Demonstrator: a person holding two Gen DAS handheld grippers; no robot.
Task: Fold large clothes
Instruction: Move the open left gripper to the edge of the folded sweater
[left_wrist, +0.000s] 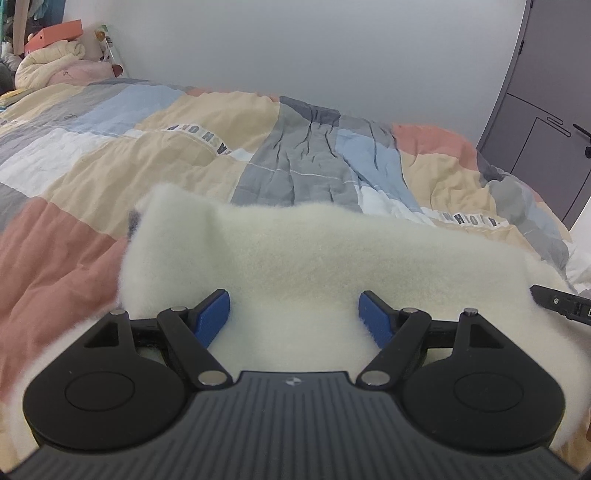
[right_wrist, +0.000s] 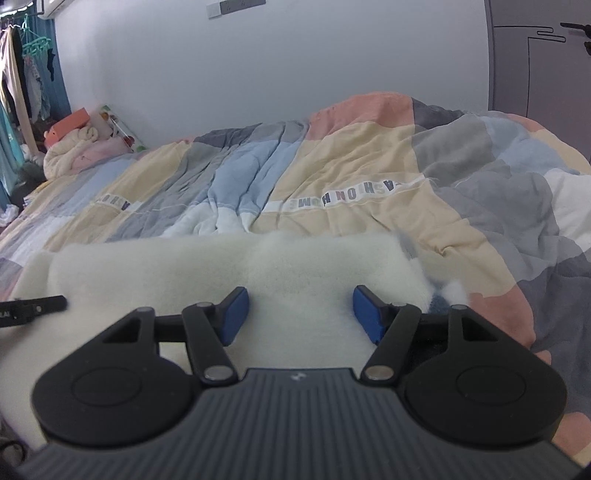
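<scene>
Left gripper (left_wrist: 294, 314), right gripper (right_wrist: 300, 314) spread over white fleece (left_wrist: 332, 258); patchwork quilt (left_wrist: 147, 166) beyond.

A bed carries a patchwork quilt (left_wrist: 207, 155) in blocks of beige, grey, pale blue, white and salmon, crossed by white bands with printed letters (right_wrist: 347, 197). At the far end lies a bundle of cream and pink bedding (right_wrist: 79, 151) with an orange box (right_wrist: 70, 123) resting on top of it. A plain pale wall (left_wrist: 314, 48) runs behind the bed. A grey door with a dark handle (left_wrist: 546, 122) stands at the right. Clothes hang on teal hangers (right_wrist: 35, 46) at the far left
</scene>
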